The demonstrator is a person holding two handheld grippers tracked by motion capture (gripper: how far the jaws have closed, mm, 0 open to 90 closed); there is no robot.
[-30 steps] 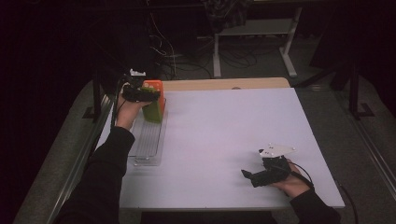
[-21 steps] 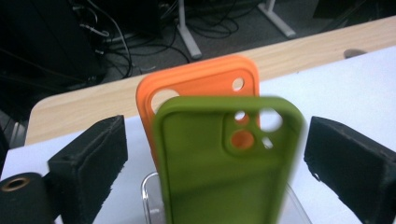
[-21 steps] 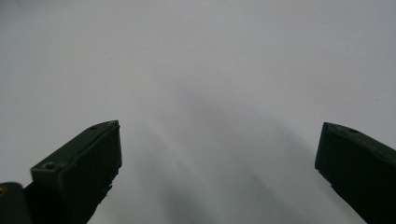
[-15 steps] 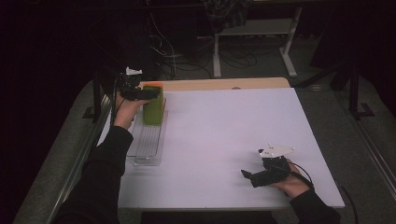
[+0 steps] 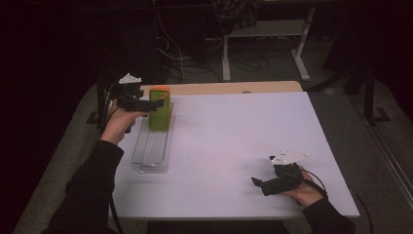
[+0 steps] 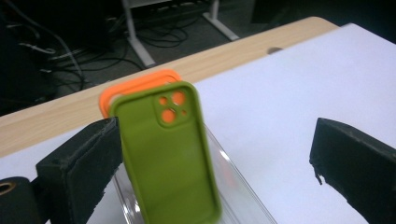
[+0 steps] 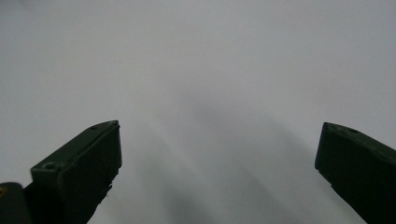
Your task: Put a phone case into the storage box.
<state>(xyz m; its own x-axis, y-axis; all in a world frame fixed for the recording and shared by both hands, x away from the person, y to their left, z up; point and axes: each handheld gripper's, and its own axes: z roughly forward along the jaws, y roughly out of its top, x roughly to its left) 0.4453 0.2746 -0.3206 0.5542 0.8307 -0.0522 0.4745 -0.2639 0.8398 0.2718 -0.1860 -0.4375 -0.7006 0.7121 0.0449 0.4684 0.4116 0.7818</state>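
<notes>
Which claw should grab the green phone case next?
Left. The left claw is open with the green phone case standing in the clear rack between its jaws. The right claw rests at the table's near right corner, far away.

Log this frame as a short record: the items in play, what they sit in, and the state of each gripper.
items: green phone case in front, orange phone case behind it
holder: clear rack, both cases upright at its far end
left gripper: open, jaws either side of the green case, one jaw beside its edge
right gripper: open, low over the bare white table
</notes>
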